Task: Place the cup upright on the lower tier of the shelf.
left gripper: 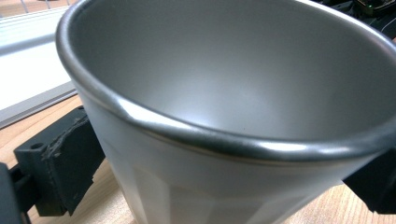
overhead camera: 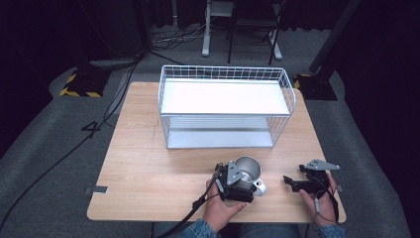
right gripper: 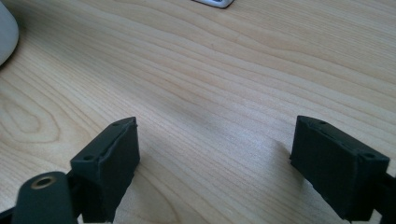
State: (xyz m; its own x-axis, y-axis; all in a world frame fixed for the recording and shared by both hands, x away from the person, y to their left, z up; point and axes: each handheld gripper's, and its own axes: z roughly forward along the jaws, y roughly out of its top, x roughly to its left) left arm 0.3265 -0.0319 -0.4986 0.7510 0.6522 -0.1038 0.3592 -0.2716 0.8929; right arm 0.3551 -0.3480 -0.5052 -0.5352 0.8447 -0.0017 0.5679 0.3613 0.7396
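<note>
A white mug (overhead camera: 246, 170) with a grey metal inside stands on the wooden table (overhead camera: 148, 158) near the front edge, its handle toward the right. My left gripper (overhead camera: 242, 184) is shut on the mug from the near side. In the left gripper view the mug (left gripper: 233, 93) sits between the jaws of the left gripper (left gripper: 217, 186), with one black finger (left gripper: 60, 163) pressed against its left wall. My right gripper (overhead camera: 291, 183) rests low over the table to the mug's right, open, jaws pointing left. In the right gripper view the right gripper (right gripper: 229, 158) has bare wood between its fingers.
A white wire rack (overhead camera: 163, 99) with two flat shelves stands at the back middle of the table. Bare wood lies to the left of the mug and in front of the rack. Cables run across the grey floor (overhead camera: 59, 148) on the left.
</note>
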